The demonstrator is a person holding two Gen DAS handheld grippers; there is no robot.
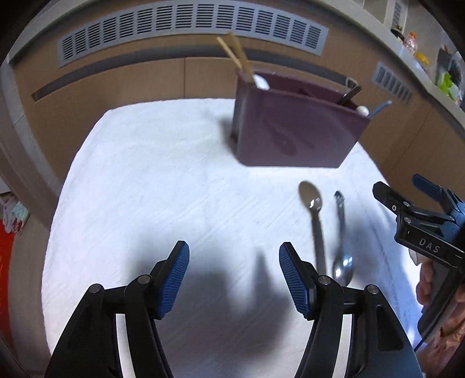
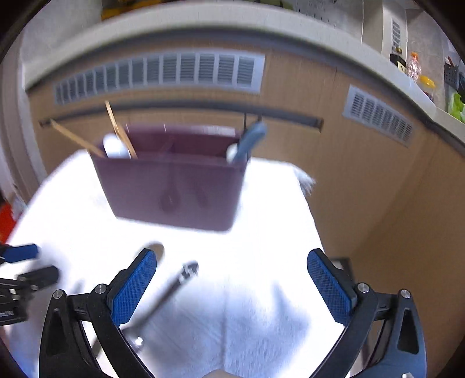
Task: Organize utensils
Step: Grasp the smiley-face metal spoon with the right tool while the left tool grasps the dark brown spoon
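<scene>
A maroon utensil holder stands at the back of the white cloth, with wooden chopsticks and a white spoon in its left end and dark handles in its right end. It also shows in the right wrist view. Two metal spoons lie in front of it, one bowl-away, one bowl-near. My left gripper is open and empty, left of the spoons. My right gripper is open and empty above a spoon handle; it shows at the right edge of the left wrist view.
The white cloth covers a small table before wooden cabinet fronts with grey vents. A counter at the right holds bottles and green items. The table's right edge drops off near my right gripper.
</scene>
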